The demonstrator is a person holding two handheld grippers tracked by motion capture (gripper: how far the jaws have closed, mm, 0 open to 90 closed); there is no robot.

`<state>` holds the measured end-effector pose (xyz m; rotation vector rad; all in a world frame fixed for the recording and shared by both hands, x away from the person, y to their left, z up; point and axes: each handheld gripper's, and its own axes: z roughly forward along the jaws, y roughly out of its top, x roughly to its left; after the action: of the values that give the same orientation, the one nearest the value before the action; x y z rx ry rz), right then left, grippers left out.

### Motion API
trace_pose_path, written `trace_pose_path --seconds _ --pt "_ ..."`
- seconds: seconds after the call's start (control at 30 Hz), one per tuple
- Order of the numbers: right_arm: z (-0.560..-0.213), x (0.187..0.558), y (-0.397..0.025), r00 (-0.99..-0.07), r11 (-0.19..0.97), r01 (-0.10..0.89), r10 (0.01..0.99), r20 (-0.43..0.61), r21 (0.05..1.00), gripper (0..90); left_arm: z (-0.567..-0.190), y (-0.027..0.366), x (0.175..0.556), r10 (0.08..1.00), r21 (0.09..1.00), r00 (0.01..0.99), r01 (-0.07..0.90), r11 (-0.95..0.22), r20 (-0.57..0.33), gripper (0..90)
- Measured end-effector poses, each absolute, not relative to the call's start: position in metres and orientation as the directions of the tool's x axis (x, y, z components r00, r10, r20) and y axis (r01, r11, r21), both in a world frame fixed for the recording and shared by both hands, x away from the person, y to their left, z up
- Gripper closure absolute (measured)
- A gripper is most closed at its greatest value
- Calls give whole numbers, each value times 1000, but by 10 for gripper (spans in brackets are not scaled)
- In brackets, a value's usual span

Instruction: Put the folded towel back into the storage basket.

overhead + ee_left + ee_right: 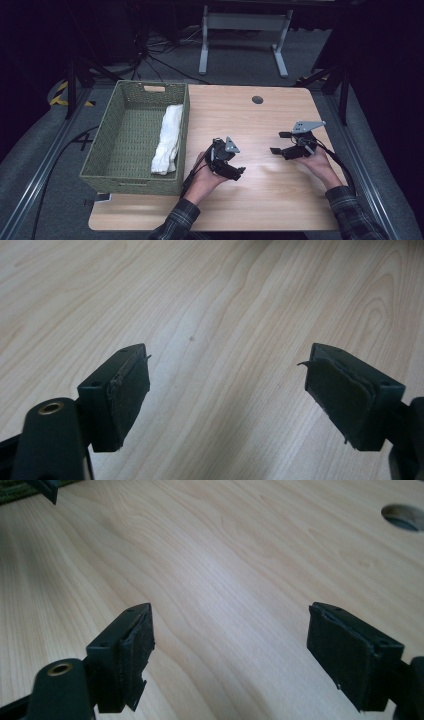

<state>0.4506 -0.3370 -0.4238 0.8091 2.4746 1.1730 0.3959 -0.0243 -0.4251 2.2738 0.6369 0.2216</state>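
So the white towel [168, 140] lies folded lengthwise inside the green woven basket [106, 145], tucked along its right wall. Both grippers hover over bare table [260, 190] just right of the basket, left gripper [235, 172] nearest it, right gripper [278, 142] farther off. Fingers spread wide on both, holding nothing, probably since the towel looks stowed.

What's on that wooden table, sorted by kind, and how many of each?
Woven basket: 1
White towel, lying in the basket: 1
Hand-held grippers, left gripper and right gripper: 2
Total: 4
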Motion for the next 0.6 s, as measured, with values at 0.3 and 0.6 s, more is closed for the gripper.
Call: trace_pose_path --seconds 0.3,0.6 --pt "-450 429 -358 -768 503 411 640 -8 760 192 -441 -22 392 524 714 851 391 -581 -40 168" --pt "-459 416 -371 -752 503 409 659 -32 762 183 -461 -22 393 551 693 832 433 -577 -62 153"
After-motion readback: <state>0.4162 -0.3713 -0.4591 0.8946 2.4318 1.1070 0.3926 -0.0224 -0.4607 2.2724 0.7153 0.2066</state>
